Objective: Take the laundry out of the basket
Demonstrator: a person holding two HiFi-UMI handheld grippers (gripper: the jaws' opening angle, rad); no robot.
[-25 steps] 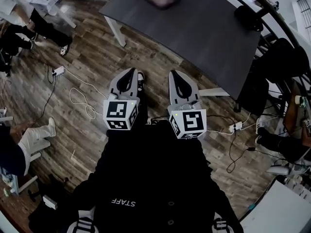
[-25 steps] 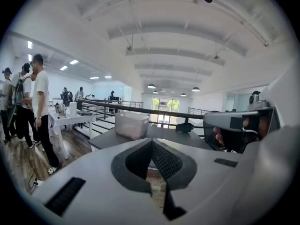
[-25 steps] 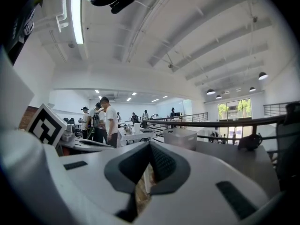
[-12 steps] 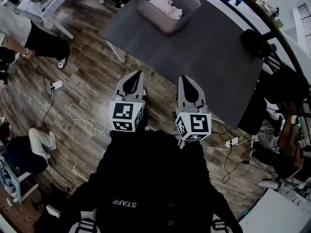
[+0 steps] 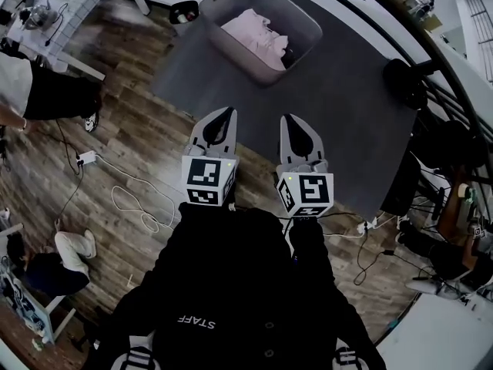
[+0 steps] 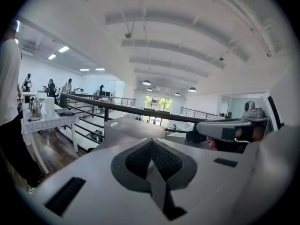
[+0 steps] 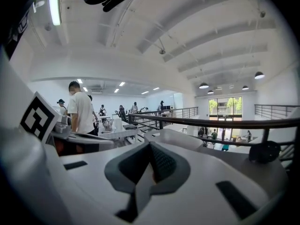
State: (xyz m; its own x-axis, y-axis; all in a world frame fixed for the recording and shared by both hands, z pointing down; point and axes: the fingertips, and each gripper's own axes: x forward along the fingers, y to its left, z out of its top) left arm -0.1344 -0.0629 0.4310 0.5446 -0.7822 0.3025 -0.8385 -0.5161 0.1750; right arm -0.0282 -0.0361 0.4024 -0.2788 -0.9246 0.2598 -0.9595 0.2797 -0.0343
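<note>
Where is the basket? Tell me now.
Head view, top centre: the basket sits at the far left corner of the dark table, beyond the left gripper and right gripper, pink laundry inside.

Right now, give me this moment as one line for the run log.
left gripper: shut, empty | right gripper: shut, empty | both: short of basket on table | laundry: in basket, untouched

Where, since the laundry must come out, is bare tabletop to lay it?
The table is bare from the basket to its near edge and right toward the dark round thing. Only the far corner, holding the basket, is crowded.
</note>
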